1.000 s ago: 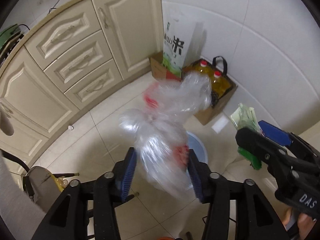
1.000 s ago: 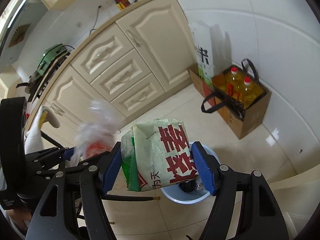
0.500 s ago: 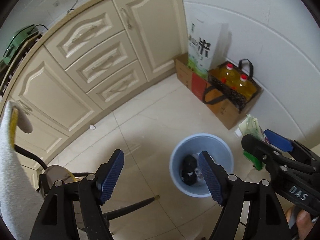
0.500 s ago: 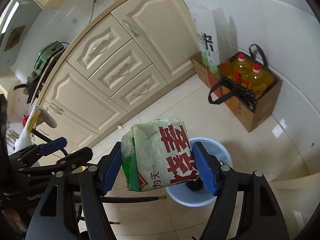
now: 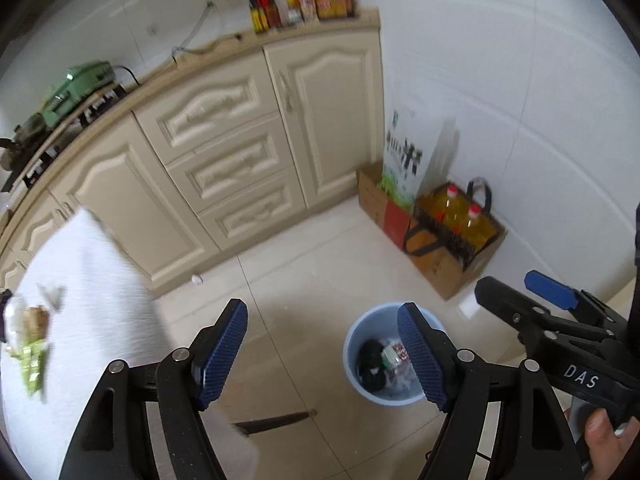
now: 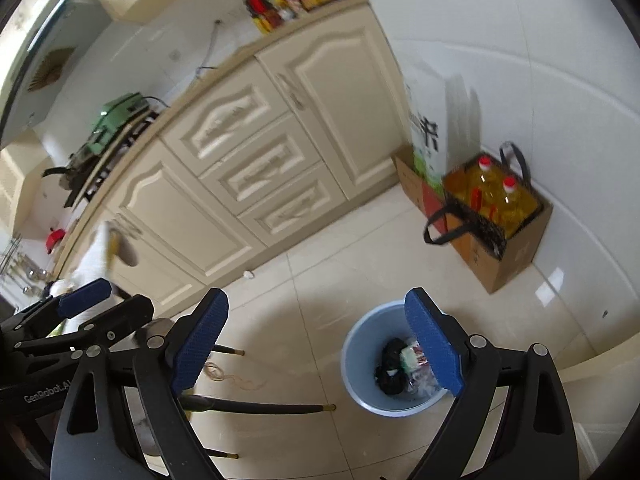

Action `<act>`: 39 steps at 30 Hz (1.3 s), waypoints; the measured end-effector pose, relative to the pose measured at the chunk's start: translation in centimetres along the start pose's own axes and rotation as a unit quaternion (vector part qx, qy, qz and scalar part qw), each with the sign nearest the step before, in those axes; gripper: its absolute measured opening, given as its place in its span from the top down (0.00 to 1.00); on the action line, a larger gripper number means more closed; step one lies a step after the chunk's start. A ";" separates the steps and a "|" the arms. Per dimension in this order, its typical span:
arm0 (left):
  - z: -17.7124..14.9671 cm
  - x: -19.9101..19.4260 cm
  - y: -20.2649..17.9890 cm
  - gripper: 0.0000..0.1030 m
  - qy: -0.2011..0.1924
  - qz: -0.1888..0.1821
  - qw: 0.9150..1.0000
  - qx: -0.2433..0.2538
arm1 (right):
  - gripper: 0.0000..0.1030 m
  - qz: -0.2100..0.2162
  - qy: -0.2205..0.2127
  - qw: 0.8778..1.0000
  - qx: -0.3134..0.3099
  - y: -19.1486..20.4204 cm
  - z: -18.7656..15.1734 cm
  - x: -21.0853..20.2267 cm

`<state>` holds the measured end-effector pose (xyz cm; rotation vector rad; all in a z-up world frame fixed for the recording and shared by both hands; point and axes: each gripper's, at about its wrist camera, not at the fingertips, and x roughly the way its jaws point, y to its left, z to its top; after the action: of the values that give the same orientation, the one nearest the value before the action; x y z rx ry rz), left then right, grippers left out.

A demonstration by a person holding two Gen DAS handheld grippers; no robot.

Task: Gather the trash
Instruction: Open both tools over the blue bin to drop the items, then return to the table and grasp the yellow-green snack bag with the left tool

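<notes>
Left wrist view looks down over the tiled floor, where the blue bin [image 5: 394, 354] stands near the right, holding a dark lump, a crumpled clear bag and a printed packet. The left claw [image 5: 322, 354] hangs above it with its jaws opening and nothing between them; its right pad overlaps the bin's rim only in the picture, not by touch. The right claw [image 6: 320, 342] is in the same posture over the bin [image 6: 394, 362], jaws opening wide and empty, likely because both loads were let go above the bin's mouth so they would fall in. At the near left a white-covered surface [image 5: 80, 320] carries more scraps [image 5: 28, 344], green and brown wrappers, apparently the trash left to collect. A small white crumb [image 6: 249, 274] lies on the floor at the foot of the cabinets [image 6: 256, 152].
</notes>
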<state>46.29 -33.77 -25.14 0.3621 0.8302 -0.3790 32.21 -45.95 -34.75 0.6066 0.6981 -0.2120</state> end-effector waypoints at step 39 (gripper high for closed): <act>-14.8 -5.4 34.2 0.61 0.048 0.036 0.984 -0.169 | 0.01 0.031 0.076 0.954 -0.288 36.0 -3.4 10.3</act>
<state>49.20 3.80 -24.65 0.0942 0.9542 -0.1482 51.75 -14.67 -27.35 0.0839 0.8431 0.1014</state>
